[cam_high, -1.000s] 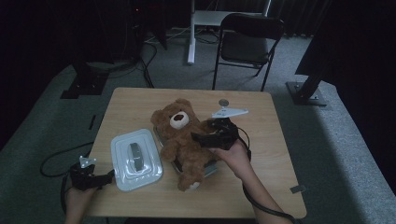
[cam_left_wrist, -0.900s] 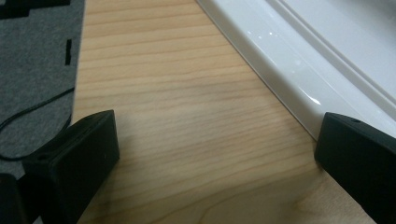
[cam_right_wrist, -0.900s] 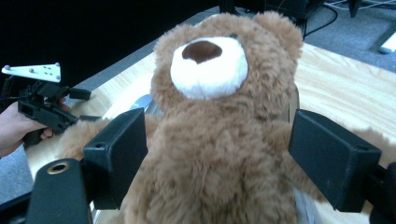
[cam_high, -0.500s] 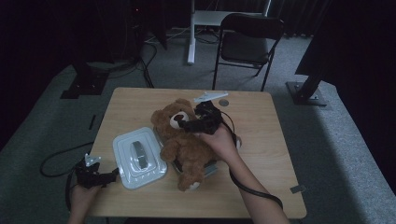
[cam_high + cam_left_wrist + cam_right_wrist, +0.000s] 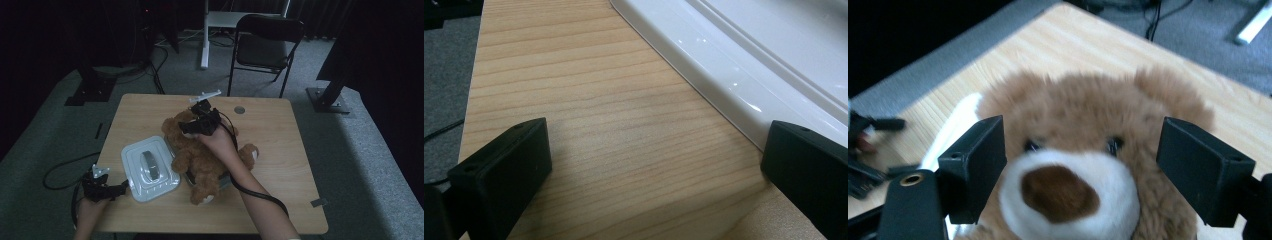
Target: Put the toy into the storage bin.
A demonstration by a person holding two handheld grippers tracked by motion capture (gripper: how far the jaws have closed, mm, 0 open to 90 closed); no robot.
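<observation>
A brown teddy bear lies on its back near the middle of the wooden desk, head toward the far edge, its body resting in a clear container whose rim shows under it. The right gripper hovers over the bear's head with its jaws spread wide; in the right gripper view the two black jaws stand on either side of the bear's face, and the pictures do not show whether the pads touch the fur. Just beside the bear, toward the desk's left edge, lies a white lid with a raised handle in its middle. The left gripper rests at the near-left corner of the desk, released, its jaws apart over bare wood with one jaw close to the lid's rim, holding nothing.
</observation>
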